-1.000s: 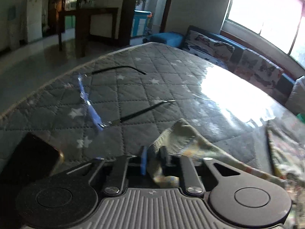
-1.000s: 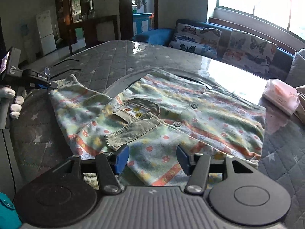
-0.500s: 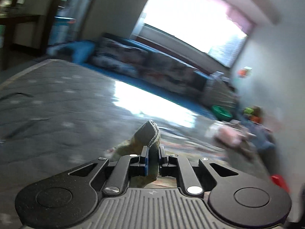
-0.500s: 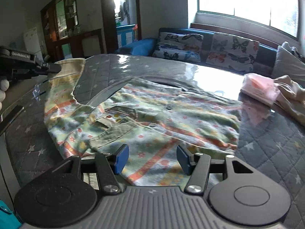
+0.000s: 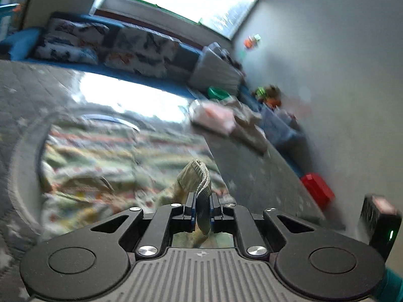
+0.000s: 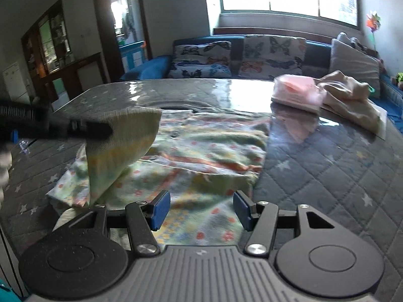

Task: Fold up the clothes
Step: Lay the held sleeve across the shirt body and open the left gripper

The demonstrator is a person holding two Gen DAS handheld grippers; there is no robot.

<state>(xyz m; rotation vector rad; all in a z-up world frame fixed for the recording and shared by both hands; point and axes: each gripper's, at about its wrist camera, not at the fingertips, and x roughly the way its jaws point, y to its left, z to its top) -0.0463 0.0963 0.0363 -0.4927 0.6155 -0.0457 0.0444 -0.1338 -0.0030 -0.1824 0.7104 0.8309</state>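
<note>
A small patterned shirt with green, orange and red print lies spread on the grey quilted table. My left gripper is shut on the ribbed cuff of the shirt's sleeve. In the right wrist view that left gripper holds the sleeve lifted and carried over the shirt's body. My right gripper stands open just above the shirt's near hem, with nothing between its blue pads.
A pink packet and a crumpled beige garment lie at the table's far right. A butterfly-print sofa runs behind the table. A red box sits low by the right wall.
My left gripper has swung right with the sleeve, lifting it from the table's left side over the shirt's body. My right gripper has shifted toward the shirt's near hem, still open.
</note>
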